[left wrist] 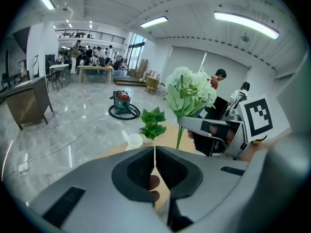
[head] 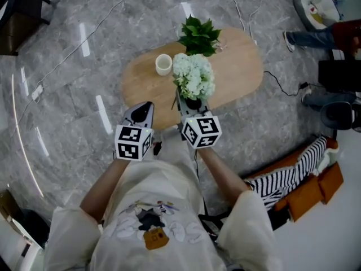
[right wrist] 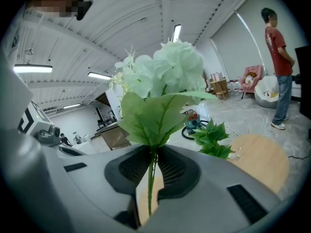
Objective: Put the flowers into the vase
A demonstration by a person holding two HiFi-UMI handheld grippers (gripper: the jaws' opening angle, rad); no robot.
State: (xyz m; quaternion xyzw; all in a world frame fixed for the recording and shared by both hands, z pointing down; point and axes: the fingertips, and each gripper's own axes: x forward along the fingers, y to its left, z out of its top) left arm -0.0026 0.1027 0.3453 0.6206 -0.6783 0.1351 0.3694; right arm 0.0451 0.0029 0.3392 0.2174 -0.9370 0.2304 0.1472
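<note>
A bunch of white flowers with green leaves stands upright over the near edge of the oval wooden table. My right gripper is shut on its thin green stem, and the blooms fill the right gripper view. A small white cup-shaped vase stands on the table, left of the flowers and apart from them. My left gripper hovers at the table's near edge, left of the right one, jaws shut with nothing between them. In the left gripper view the vase lies ahead and the flowers are to the right.
A leafy green plant stands on the table behind the flowers. Cables trail over the grey marble floor. A striped cushion lies at the right. A person stands in the background, and a vacuum cleaner sits on the floor beyond the table.
</note>
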